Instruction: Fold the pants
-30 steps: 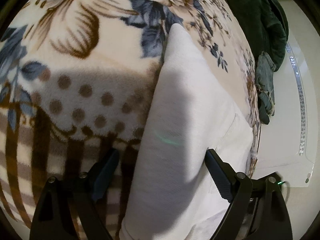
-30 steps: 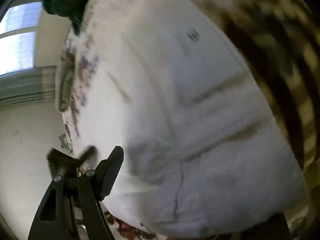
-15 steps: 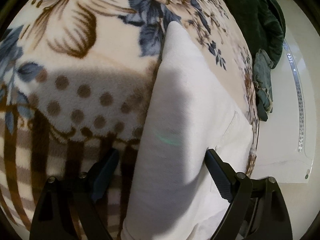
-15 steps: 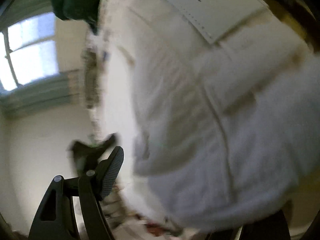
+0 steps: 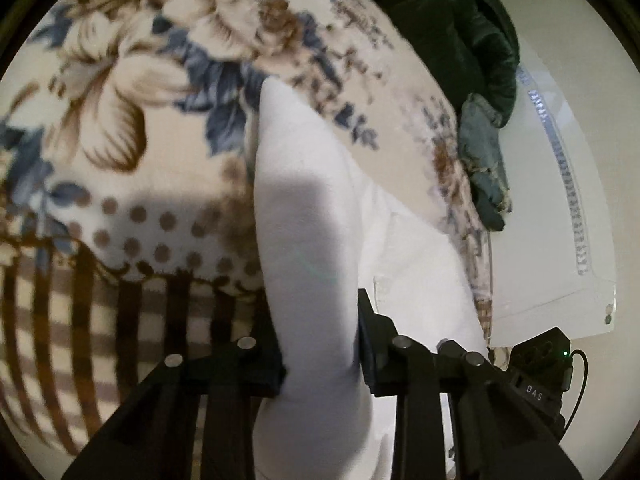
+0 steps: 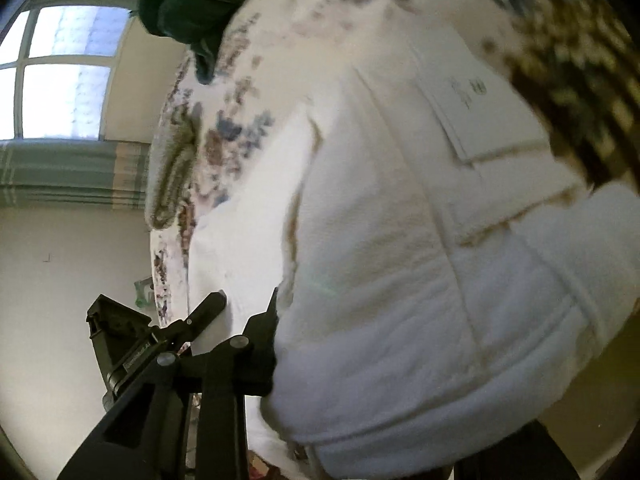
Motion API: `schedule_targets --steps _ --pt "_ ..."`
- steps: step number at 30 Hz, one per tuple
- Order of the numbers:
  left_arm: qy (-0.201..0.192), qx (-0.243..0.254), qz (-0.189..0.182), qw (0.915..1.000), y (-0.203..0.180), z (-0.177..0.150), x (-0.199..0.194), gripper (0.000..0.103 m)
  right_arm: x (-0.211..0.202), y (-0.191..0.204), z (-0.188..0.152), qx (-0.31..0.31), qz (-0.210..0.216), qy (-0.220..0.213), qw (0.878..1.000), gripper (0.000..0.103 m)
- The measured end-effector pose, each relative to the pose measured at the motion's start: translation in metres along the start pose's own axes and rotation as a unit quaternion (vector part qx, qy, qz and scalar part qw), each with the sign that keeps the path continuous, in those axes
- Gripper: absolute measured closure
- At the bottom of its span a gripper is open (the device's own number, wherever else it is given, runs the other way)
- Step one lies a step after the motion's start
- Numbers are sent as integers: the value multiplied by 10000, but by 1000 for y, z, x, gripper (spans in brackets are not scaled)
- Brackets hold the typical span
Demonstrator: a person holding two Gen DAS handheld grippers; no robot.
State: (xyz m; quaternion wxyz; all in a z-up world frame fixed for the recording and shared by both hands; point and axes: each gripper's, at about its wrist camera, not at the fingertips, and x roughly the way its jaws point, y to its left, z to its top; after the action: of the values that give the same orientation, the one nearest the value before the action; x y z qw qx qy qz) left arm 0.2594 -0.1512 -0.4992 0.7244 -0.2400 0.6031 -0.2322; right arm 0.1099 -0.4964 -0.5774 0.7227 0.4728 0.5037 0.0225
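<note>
The left hand-held gripper [image 5: 320, 344] has its two black fingers drawn close together, pinching a raised fold of the white pants [image 5: 316, 240] between them. The fabric is soft and thick, with a faint woven grain, and it rises out of the jaws as a narrow ridge tapering to a rounded tip away from the camera. The pants lie on a fleecy blanket [image 5: 132, 152] printed with blue and brown flowers, brown dots and dark stripes. A dark green garment [image 5: 452, 20] and a faded bluish cloth [image 5: 480, 152] sit at the blanket's far edge. From the right wrist camera, the right hand-held gripper [image 6: 360, 360] shows one black finger [image 6: 256, 340] pressed against the bunched waist end of the pants, which bulges over the space where the second finger would be; whether it grips cannot be told. A stitched rectangular patch [image 6: 476, 108] lies flat on the cloth.
</note>
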Motion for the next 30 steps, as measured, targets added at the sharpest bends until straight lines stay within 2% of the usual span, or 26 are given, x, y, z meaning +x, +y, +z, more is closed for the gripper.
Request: schedule_targets --steps 6,9,13,16,18,23,26,30 --pt "-341 0 -218 9992 -23 30 -62 77 -40 93 7 -384 62 -201 9990 71" --pt "-578 71 -339 9977 -28 62 -94 77 -39 147 24 -644 118 -345 9973 71" --pt "-855 157 -462 9951 -15 136 -133 77 -11 230 57 -974 257 -496 9937 71" --pt "-1005 207 -469 9936 1 200 -153 77 34 295 87 -1094 355 -568 9917 71" --pt "-1092 235 -454 9927 20 256 -166 78 69 333 106 -1172 414 -636 9902 71" --pt "-1297 446 -277 9902 69 383 -184 78 175 426 159 -1219 703 -754 9872 71" --pt "-1397 626 -71 9882 102 459 -186 78 244 468 192 -1258 866 -786 9851 71" --pt "-1345 704 116 9883 151 520 -166 77 327 504 221 -1348 944 -766 9834 71"
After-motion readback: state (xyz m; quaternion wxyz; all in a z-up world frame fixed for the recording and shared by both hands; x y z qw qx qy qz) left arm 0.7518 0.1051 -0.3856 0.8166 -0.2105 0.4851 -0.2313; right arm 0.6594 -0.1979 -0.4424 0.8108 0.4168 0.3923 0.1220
